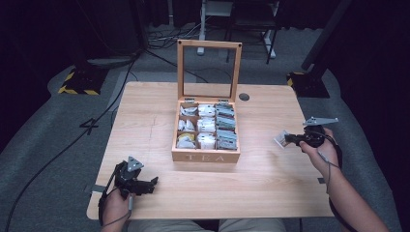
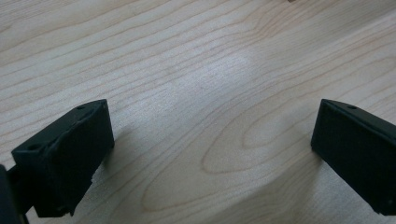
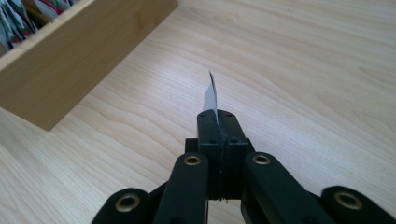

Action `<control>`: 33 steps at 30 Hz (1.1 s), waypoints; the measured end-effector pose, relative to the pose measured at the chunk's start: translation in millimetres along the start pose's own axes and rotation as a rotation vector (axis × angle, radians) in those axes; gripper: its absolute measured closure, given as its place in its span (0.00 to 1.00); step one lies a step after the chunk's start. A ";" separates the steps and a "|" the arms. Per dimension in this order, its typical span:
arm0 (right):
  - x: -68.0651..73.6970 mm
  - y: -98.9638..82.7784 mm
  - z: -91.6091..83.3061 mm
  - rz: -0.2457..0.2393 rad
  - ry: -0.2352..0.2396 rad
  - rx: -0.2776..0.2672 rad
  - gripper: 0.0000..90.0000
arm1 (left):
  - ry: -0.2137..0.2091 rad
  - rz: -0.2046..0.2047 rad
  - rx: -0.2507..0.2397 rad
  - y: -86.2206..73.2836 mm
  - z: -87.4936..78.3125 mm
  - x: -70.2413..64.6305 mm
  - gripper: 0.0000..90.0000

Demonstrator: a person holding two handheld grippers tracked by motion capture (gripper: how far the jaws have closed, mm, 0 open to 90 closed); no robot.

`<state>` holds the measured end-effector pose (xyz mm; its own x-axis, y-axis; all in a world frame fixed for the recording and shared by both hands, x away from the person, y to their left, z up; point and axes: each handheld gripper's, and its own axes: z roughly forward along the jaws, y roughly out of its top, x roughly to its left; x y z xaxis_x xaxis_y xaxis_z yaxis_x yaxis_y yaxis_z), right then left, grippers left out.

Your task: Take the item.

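The wooden surface carries a box at its middle, nearer the far edge than the near one. The box's front wall reads "TEA" in pale letters. Its lid stands upright at the back, a wooden frame with a clear pane. Inside, compartments in three columns hold sachets, white ones in the middle column, darker printed ones on the right; their print is too small to read.

The right hand comes in from the near right corner, forearm angled toward the box, and rests over the right edge. The right tongs point left toward the box, well apart from it, with a grey plate on top. In the right gripper view the jaws are pressed together on a sachet, a thin pale slip seen edge-on that sticks up past the tips; the box's side wall lies ahead to the left.

The left hand sits at the near left corner. The left tongs lie low over the surface, pointing right. In the left gripper view their jaws are spread wide, with bare wood grain between them and nothing gripped.
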<state>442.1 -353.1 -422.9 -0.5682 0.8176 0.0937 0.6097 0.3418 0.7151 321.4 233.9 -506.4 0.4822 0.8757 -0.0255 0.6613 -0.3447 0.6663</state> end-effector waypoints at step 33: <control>-20.3 -30.9 22.7 0.089 -0.065 0.048 0.66 | 0.004 -0.002 0.002 1.5 0.9 0.4 0.00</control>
<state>447.3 -369.8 -462.6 -0.4749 0.8732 0.1090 0.6826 0.2873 0.6720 323.1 233.4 -506.1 0.4786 0.8777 -0.0236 0.6630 -0.3437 0.6651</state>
